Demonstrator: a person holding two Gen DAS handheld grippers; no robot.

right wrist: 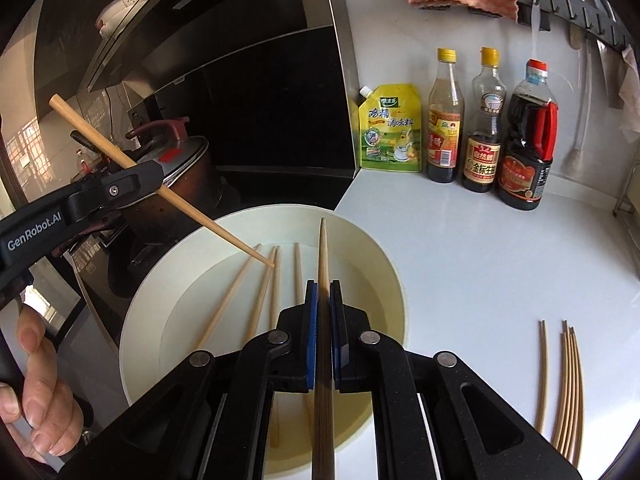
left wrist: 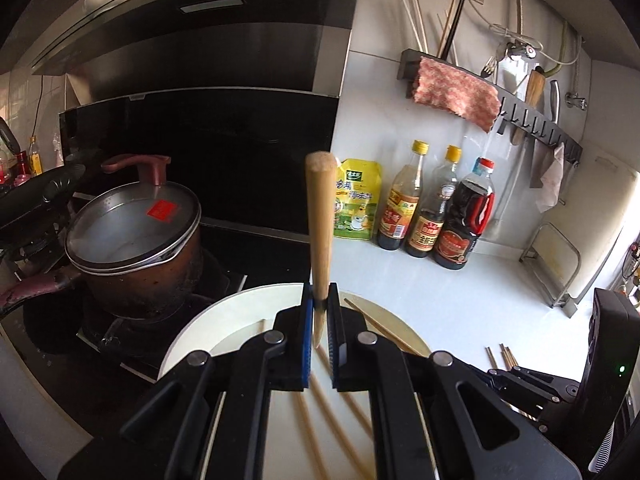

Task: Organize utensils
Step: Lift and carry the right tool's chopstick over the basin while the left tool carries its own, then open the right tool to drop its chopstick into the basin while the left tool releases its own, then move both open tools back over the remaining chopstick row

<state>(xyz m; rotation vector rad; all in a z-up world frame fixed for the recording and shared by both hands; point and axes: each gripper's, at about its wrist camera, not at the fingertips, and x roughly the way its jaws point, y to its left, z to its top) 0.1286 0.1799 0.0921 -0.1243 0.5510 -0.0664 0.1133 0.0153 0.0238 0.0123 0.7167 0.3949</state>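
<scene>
My left gripper [left wrist: 320,304] is shut on one wooden chopstick [left wrist: 320,216], whose thick end stands up toward the stove hood. In the right wrist view the left gripper [right wrist: 154,180] holds that chopstick [right wrist: 208,220] slanted, its thin tip over the white basin [right wrist: 372,248]. My right gripper [right wrist: 323,294] is shut on another chopstick [right wrist: 323,256] that points forward over the basin. Several chopsticks [right wrist: 260,300] lie in the shallow water of the basin. A row of several chopsticks [right wrist: 566,384] lies on the white counter to the right.
A yellow seasoning pouch [right wrist: 390,128] and three sauce bottles [right wrist: 482,128] stand against the back wall. A brown pot with a glass lid [left wrist: 134,232] sits on the stove at left. A wall rack [left wrist: 532,108] holds a pink cloth and utensils. A person's hand [right wrist: 36,392] grips the left handle.
</scene>
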